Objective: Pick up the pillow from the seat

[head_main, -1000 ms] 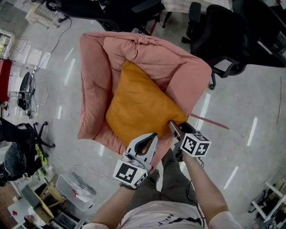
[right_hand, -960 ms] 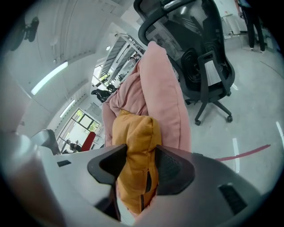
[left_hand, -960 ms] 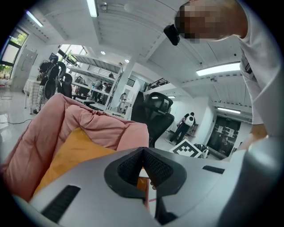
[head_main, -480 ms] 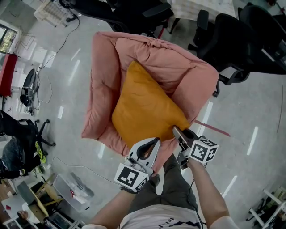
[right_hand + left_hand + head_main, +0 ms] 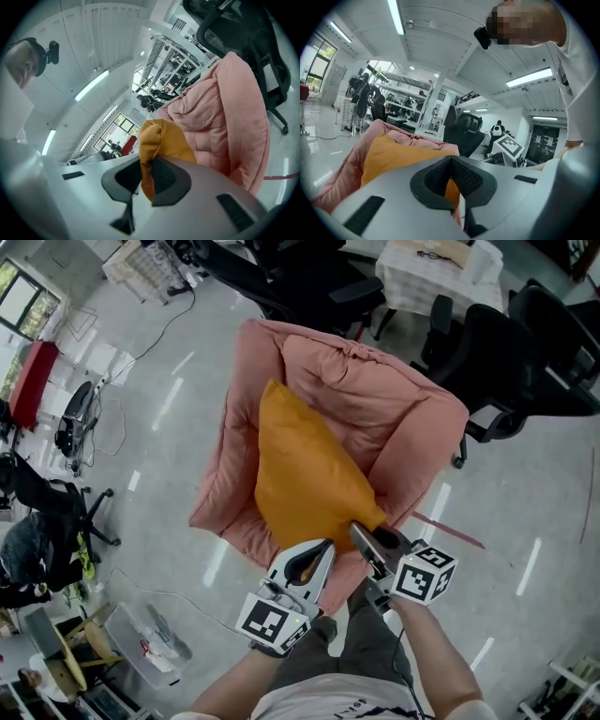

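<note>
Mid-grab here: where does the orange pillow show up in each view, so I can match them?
Head view: orange pillow at centre, on the pink seat.
Left gripper view: pillow lower left, a fold reaching between the jaws.
Right gripper view: pillow at centre, its corner between the closing jaws.
Shared landmark: the pink seat, behind the pillow in all three.

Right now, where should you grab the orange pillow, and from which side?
Grab the orange pillow by its near corners, coming from the front of the pink seat. It leans tilted in the seat, so those thin corners stick out toward you. The right hand-held gripper is closing its jaws on one, fabric between them.
</note>
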